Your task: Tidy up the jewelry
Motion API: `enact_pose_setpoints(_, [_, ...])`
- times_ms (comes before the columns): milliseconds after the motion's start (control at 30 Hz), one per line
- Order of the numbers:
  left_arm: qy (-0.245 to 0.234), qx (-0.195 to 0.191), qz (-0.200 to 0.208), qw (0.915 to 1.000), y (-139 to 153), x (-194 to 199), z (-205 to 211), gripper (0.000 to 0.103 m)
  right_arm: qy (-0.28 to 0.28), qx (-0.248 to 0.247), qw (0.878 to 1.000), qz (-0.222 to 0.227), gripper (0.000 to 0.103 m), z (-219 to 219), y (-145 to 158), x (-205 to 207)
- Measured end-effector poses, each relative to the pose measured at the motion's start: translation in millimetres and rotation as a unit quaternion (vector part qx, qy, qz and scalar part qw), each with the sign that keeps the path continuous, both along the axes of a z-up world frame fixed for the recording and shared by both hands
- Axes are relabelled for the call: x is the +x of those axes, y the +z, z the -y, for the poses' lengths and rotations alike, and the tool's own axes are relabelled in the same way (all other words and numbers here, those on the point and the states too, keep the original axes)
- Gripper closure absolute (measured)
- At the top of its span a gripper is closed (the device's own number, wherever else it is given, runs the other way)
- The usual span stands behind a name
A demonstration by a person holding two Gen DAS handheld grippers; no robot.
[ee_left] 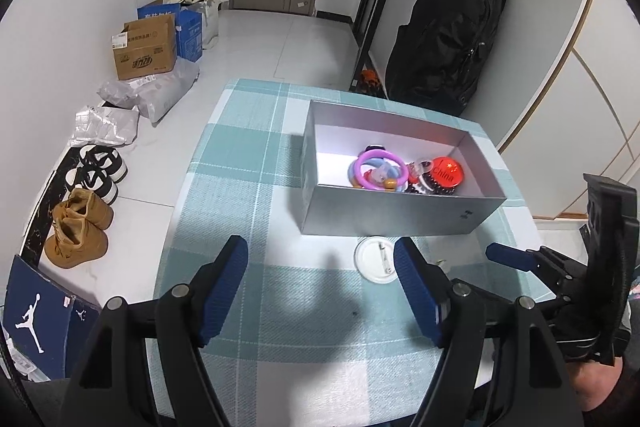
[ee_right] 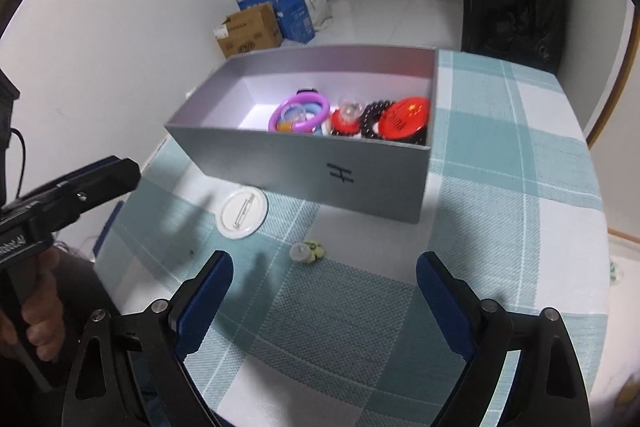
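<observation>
A grey open box [ee_left: 384,219] [ee_right: 312,163] stands on the checked tablecloth. Inside lie a purple ring [ee_left: 380,171] [ee_right: 300,113], a red "China" badge [ee_left: 448,171] [ee_right: 404,117], dark beads [ee_right: 370,119] and other trinkets. A white pin badge [ee_left: 374,261] [ee_right: 242,213] lies face down in front of the box. A small pale trinket [ee_right: 306,251] lies on the cloth nearby. My left gripper [ee_left: 322,267] is open and empty just before the white badge. My right gripper [ee_right: 324,281] is open and empty just before the small trinket; it also shows in the left wrist view [ee_left: 504,255].
The table [ee_left: 240,187] [ee_right: 500,187] carries a teal and white cloth. On the floor to the left are shoes [ee_left: 80,223], cardboard boxes [ee_left: 146,49] and bags. A black backpack [ee_left: 448,35] hangs behind the table.
</observation>
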State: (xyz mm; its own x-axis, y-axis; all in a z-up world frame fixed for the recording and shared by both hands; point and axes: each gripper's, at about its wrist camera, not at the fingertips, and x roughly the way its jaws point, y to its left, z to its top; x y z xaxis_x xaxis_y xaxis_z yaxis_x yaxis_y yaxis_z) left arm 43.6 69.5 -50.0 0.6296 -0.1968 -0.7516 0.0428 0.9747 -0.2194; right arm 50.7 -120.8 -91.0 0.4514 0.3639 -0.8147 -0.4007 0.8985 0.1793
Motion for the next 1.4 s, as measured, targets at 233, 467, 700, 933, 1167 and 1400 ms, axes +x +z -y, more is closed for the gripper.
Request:
enact_pose_setpoints(233, [0.001,-0.004,-0.004,1.0000,-4.4,-3.4,-12.3,0.032,0.026,-0.031,0.999,0.019,0.034,-15.6,-4.2,-5.5])
enact_pose_setpoints(467, [0.001,-0.036,-0.015,0.9992,-5.9,-1.5,-18.6,0.032,0.032,-0.067,0.997,0.038,0.061,-25.7,-7.1,-6.3])
enact_pose_setpoints(700, [-0.015,-0.038,-0.016,0.9990,-5.6,-2.0,-12.3,0.032,0.037,-0.100,0.993,0.052,0.083,-33.7,-9.8,-6.4])
enact_pose_setpoints(933, [-0.018,-0.038,-0.016,0.9990,-5.2,-1.5,-10.8,0.032,0.054,-0.129,0.988,0.065,0.089,-43.6,-8.9,-13.9])
enact_pose_setpoints(1167, [-0.021,-0.043,-0.018,0.9987,-5.5,1.0,-3.0,0.032,0.045,-0.105,0.992,0.053,0.093,-34.3,-1.3,-8.5])
enact_pose_setpoints(1400, [-0.034,-0.034,-0.028,0.9984,-9.0,4.8,12.3,0.032,0.023,-0.049,0.998,0.022,0.093,-14.4,5.4,0.2])
